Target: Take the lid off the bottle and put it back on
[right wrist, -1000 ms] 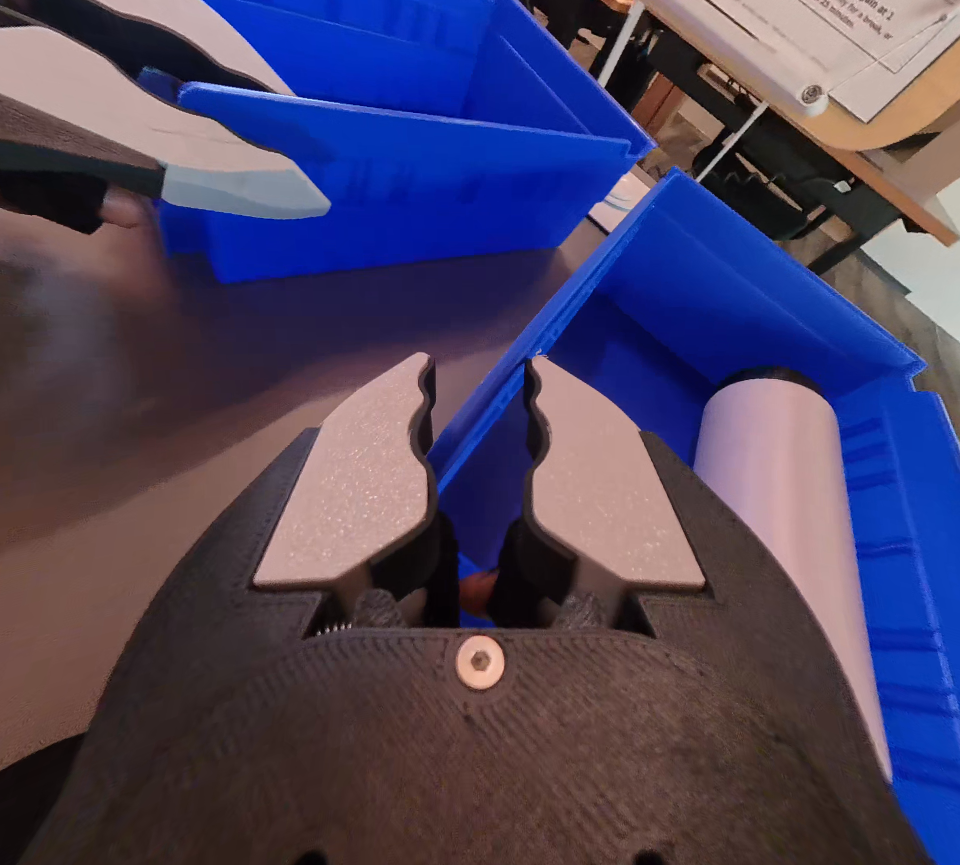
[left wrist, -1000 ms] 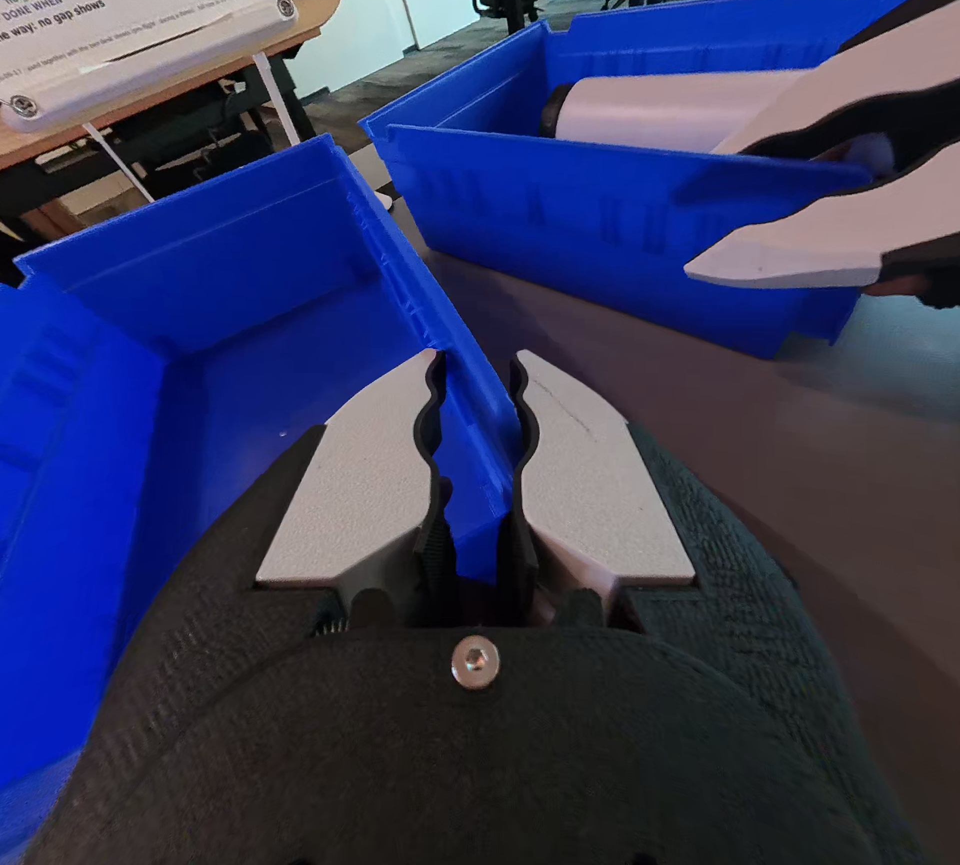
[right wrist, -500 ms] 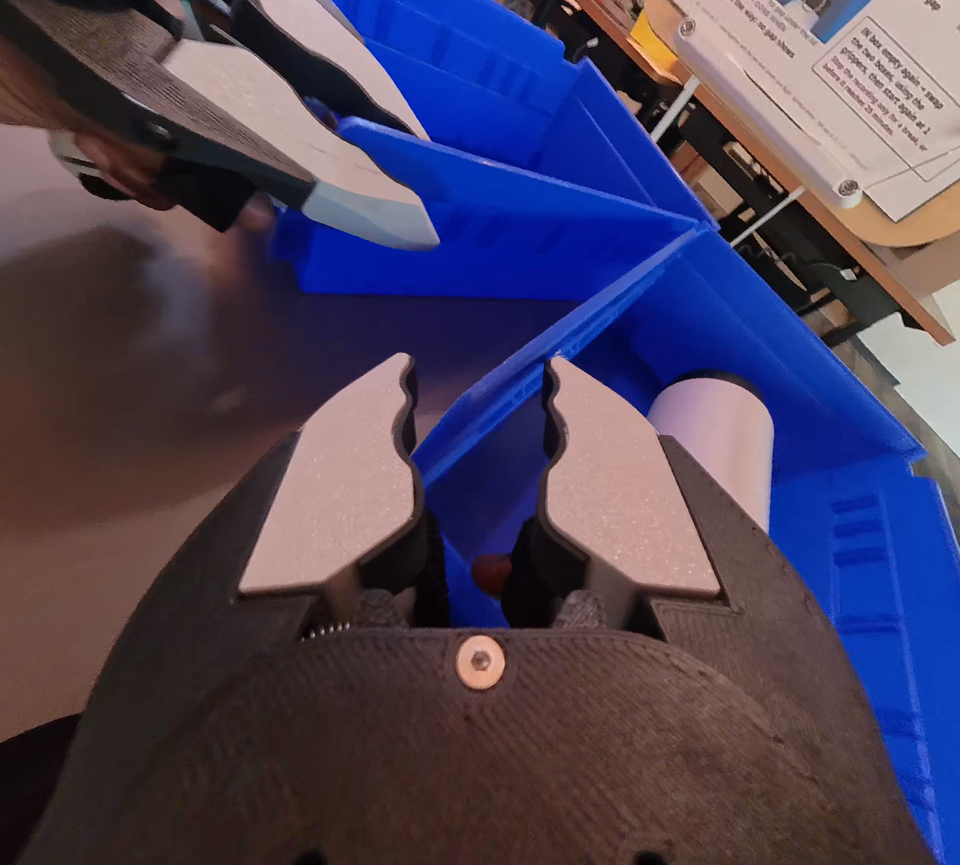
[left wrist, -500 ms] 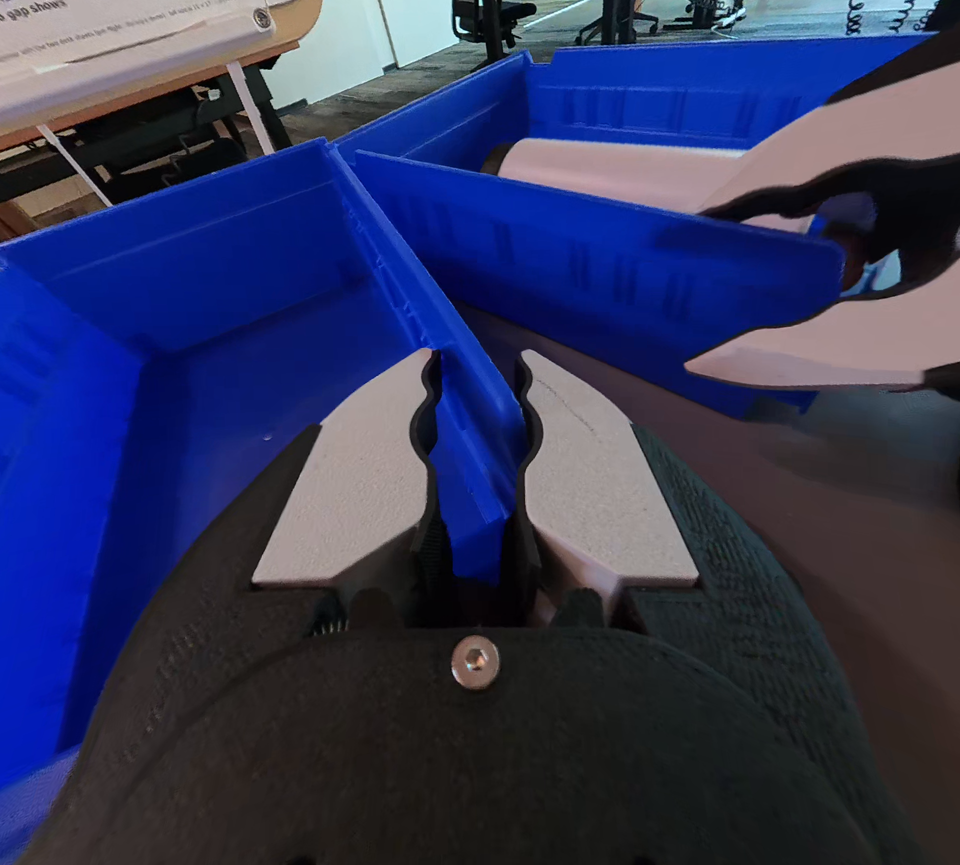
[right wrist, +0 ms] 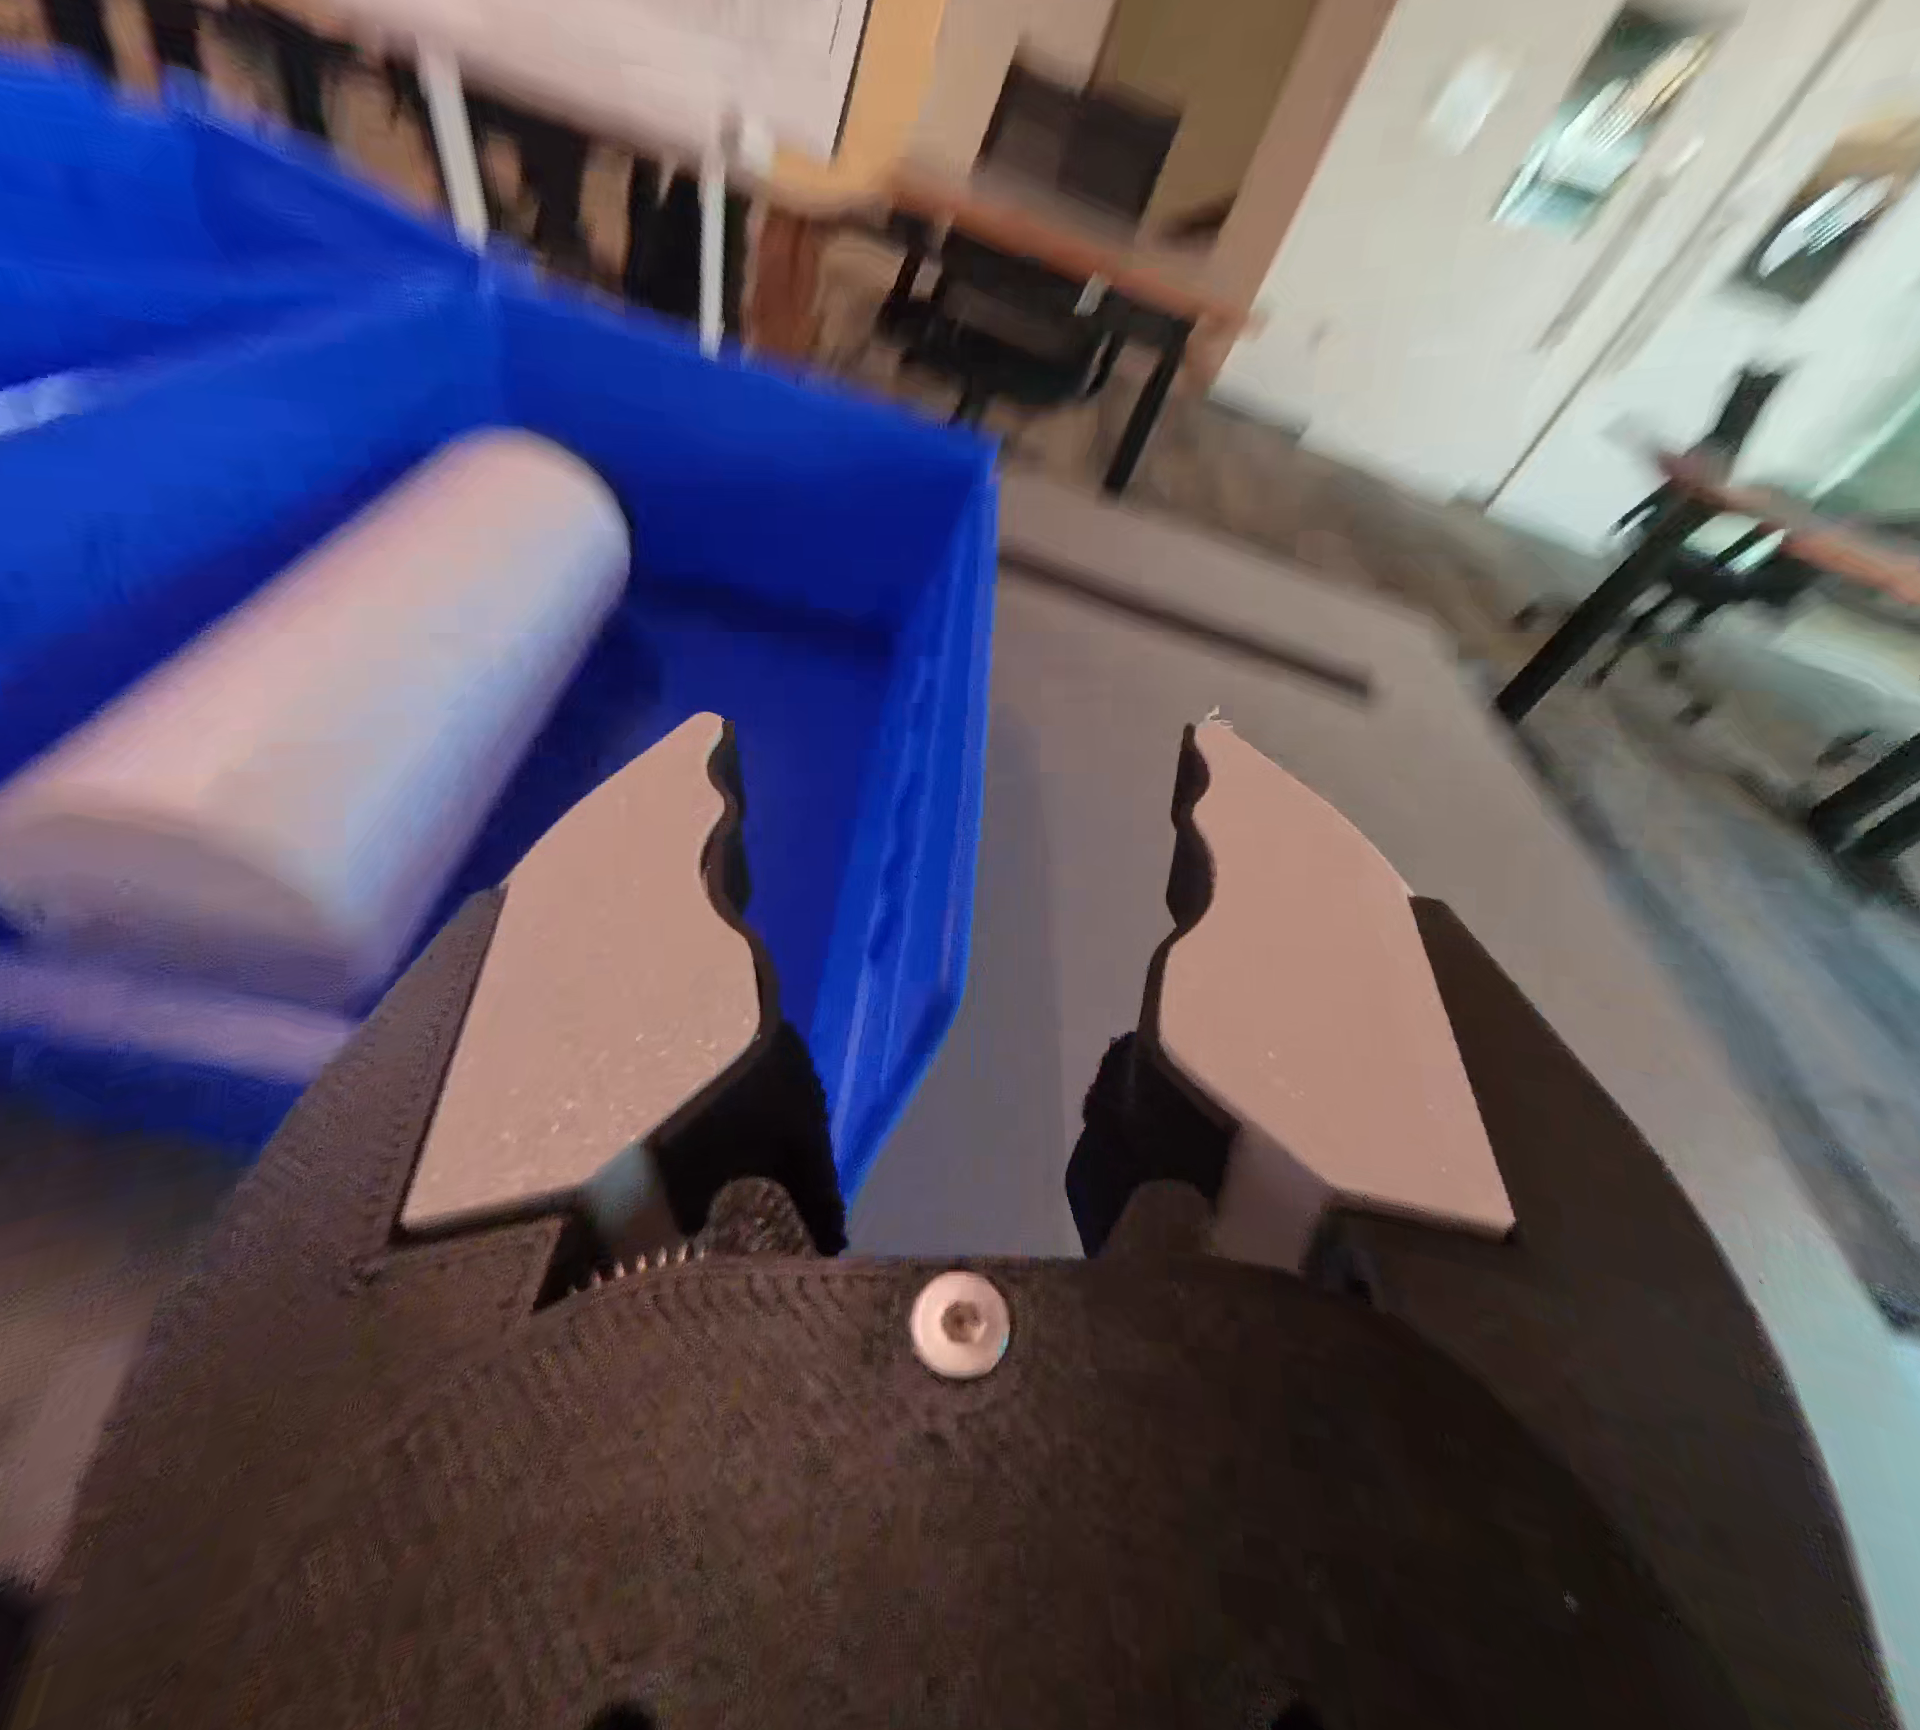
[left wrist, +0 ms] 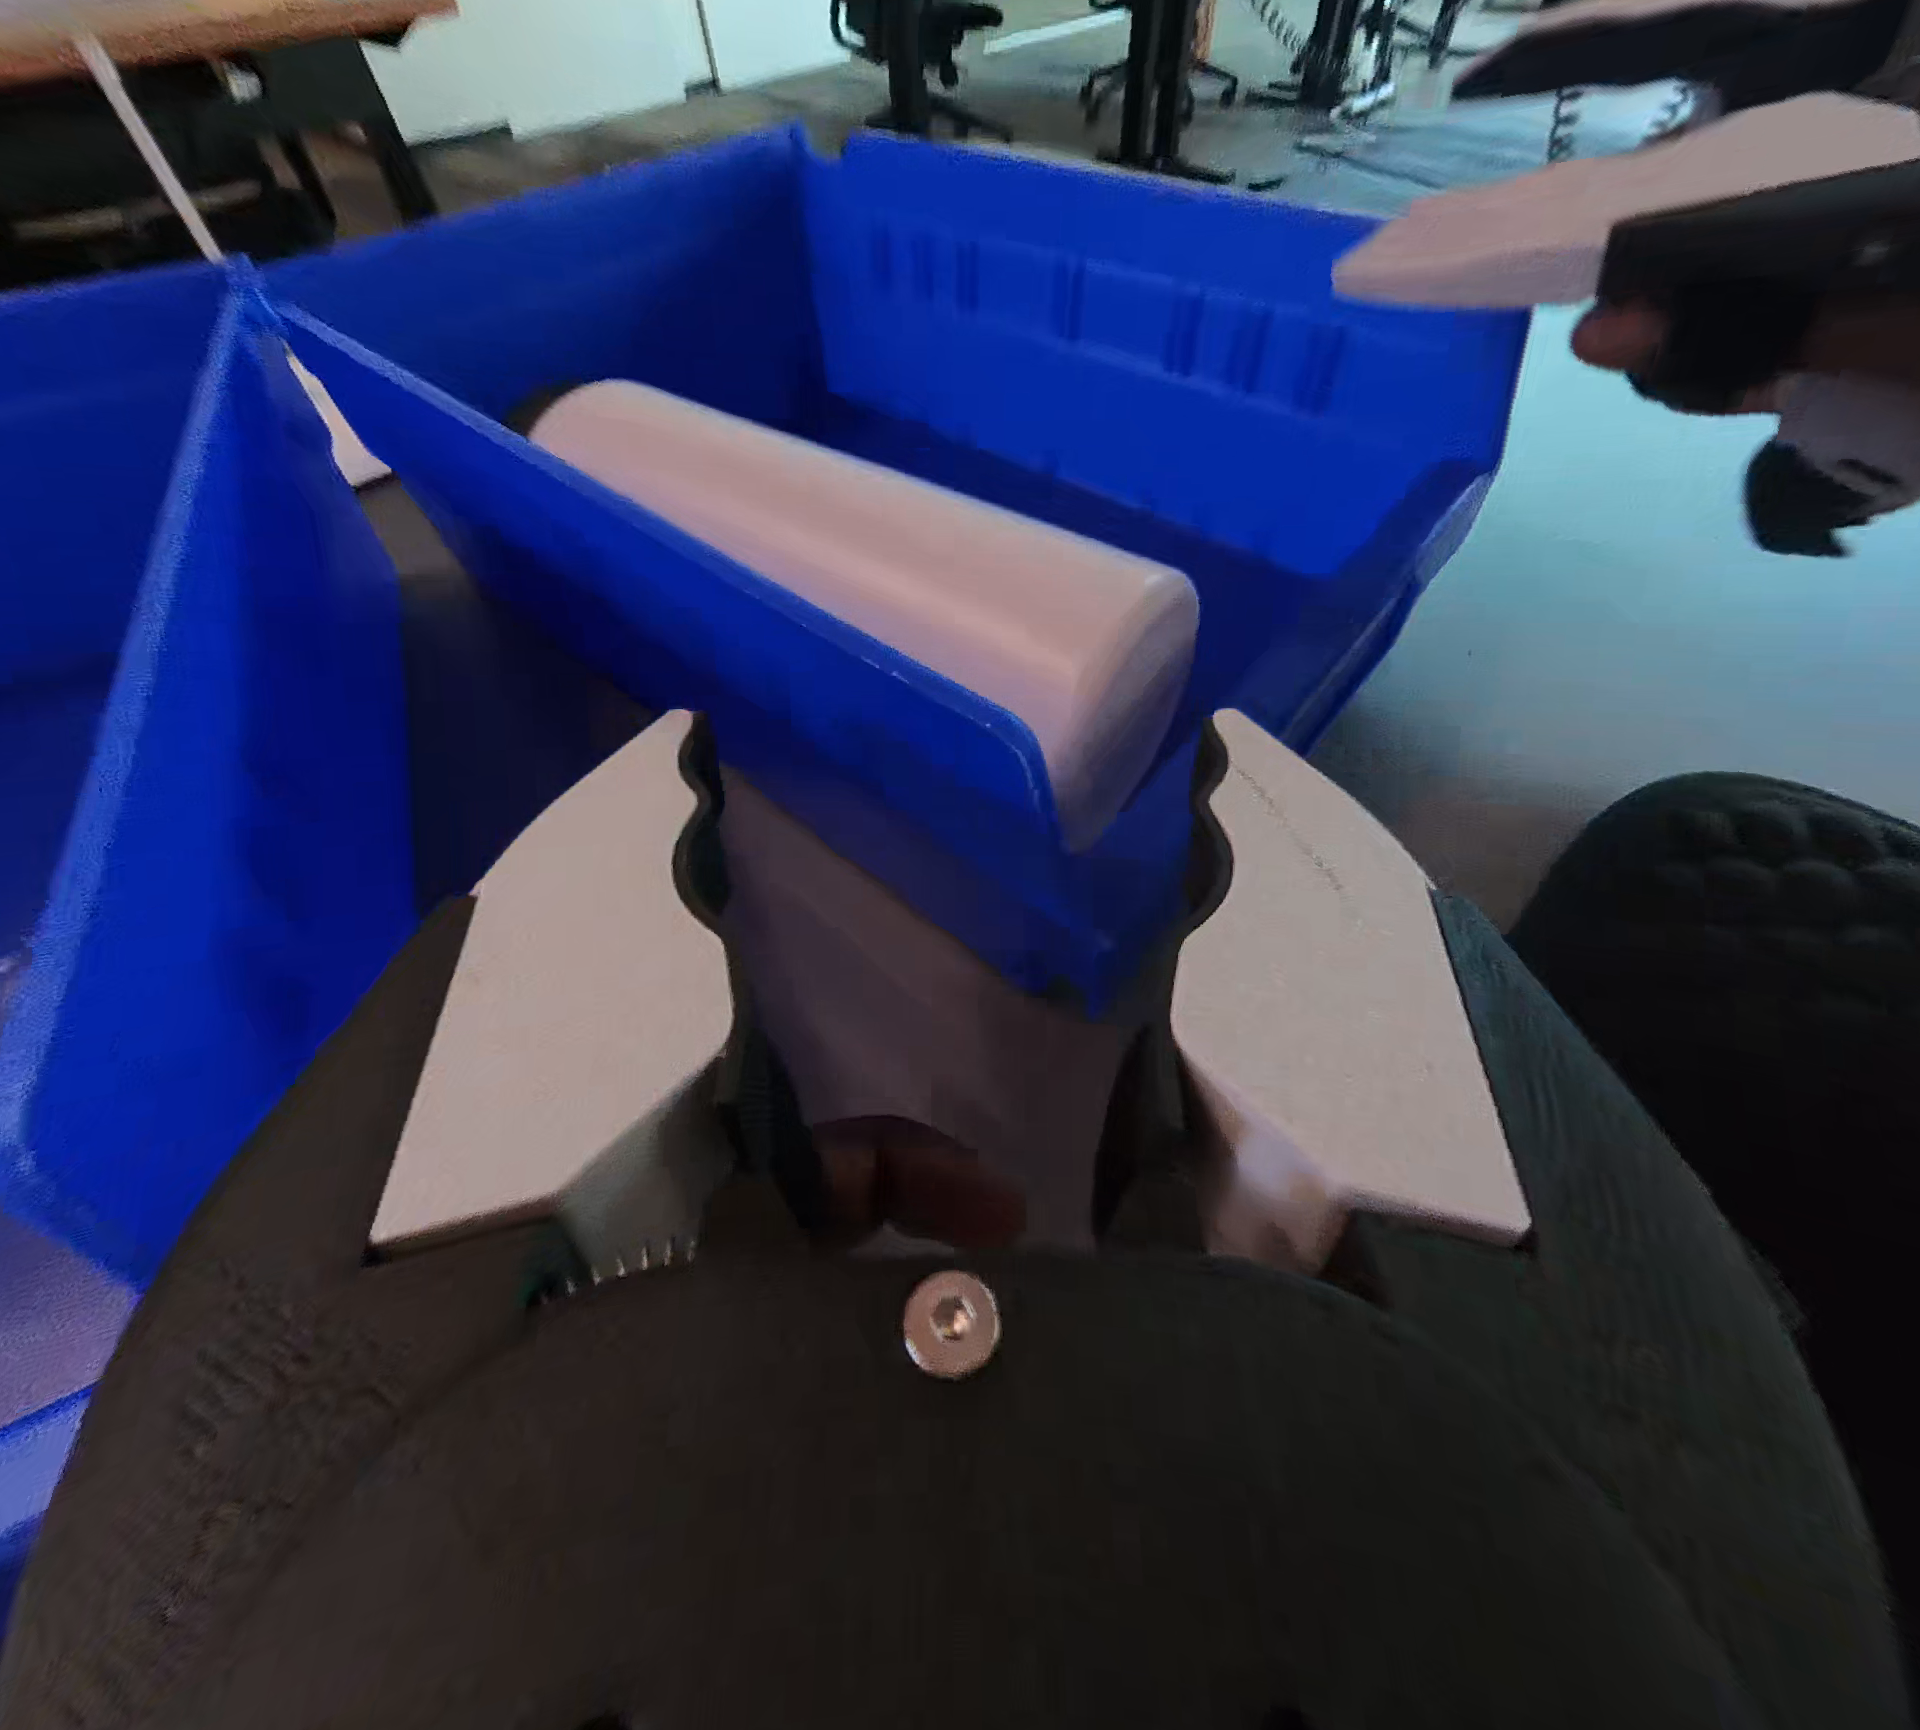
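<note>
Bottle (left wrist: 852, 537) lies on its side in the blue bin (left wrist: 1039, 350) mid-frame, on the grey tabletop (left wrist: 1662, 641), while left tongs (left wrist: 951, 745) and right tongs (right wrist: 956, 735) both gape released, grasping nothing.

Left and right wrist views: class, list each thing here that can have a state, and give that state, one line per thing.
Left gripper: open, empty, fingers either side of the bin's near corner.
Right gripper: open, empty, beside the bin.
Bottle: lying on its side inside the bin, ungripped; lid end mostly hidden.
Right blue bin: holds the bottle.
Left blue bin: nothing visible inside.
</note>
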Available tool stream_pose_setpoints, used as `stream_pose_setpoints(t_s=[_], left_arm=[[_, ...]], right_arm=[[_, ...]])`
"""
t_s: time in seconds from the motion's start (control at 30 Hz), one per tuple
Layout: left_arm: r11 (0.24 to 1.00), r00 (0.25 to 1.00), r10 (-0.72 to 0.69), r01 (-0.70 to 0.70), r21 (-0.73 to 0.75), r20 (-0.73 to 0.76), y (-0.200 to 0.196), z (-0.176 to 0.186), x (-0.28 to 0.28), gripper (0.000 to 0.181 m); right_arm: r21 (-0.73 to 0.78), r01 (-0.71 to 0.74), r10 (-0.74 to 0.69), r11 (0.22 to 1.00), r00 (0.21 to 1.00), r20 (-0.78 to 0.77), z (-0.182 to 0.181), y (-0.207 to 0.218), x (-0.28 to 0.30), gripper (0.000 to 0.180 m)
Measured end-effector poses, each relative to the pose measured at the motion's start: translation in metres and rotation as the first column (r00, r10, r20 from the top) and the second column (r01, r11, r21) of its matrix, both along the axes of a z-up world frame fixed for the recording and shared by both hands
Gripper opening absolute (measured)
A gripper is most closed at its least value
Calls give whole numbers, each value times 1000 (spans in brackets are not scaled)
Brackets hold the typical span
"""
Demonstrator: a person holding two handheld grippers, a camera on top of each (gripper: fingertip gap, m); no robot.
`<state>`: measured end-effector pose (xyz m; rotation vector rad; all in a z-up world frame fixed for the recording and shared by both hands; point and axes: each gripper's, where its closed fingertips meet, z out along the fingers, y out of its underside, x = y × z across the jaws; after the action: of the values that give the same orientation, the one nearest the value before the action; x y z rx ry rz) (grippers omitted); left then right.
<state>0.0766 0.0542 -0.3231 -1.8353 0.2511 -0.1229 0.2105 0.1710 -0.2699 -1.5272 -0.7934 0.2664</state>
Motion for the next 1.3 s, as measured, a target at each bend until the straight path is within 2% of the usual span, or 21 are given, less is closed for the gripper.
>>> stream_pose_setpoints(t_s=[0.07,0.1,0.13,0.17,0.2,0.23,0.3,0.4,0.57,0.7,0.83,0.97,1.17,1.3], left_arm=[[999,1000,8,-8,-47,3,5,-8,0,74],[998,1000,10,-10,-59,0,7,-11,0,57],[998,1000,12,-12,-59,-4,8,-11,0,54],[998,1000,23,-23,-57,-16,9,-11,-2,50],[998,998,35,-38,-51,-43,9,-11,-4,46],[998,996,48,-51,-42,-74,10,-10,-7,43],[996,991,86,-86,6,-106,10,-1,-12,35],[993,989,109,-103,64,-95,9,24,-19,30],[972,990,115,-94,216,-87,-4,92,-28,28],[953,983,159,-127,277,-96,-25,135,-56,28],[919,948,288,-232,319,-138,-58,157,-106,28],[870,886,429,-353,344,-178,-108,169,-166,29],[767,742,625,-527,367,-241,-196,176,-243,30],[721,678,690,-607,335,-255,-254,165,-282,30]], right_arm=[[-203,-51,74,978,992,106,-40,-2,2,72],[-264,-68,106,962,986,132,-55,-3,1,67],[-299,-94,145,950,978,153,-66,-6,-2,51],[-311,-106,165,944,971,171,-73,-7,-4,31],[-276,-61,119,959,973,197,-74,-2,-1,14],[-230,-51,107,972,966,236,-73,-1,1,9],[-154,-27,74,988,948,309,-66,-4,1,9],[-89,-8,37,996,944,328,-40,-13,0,9],[31,33,-40,999,959,282,28,-32,-2,9],[102,-1,-26,995,964,263,77,-48,-29,9],[149,-124,88,981,970,228,97,-61,-90,10],[160,-305,276,939,944,181,102,-87,-173,9],[169,-532,522,830,847,102,103,-150,-291,11],[126,-645,641,754,764,75,83,-203,-351,11]])
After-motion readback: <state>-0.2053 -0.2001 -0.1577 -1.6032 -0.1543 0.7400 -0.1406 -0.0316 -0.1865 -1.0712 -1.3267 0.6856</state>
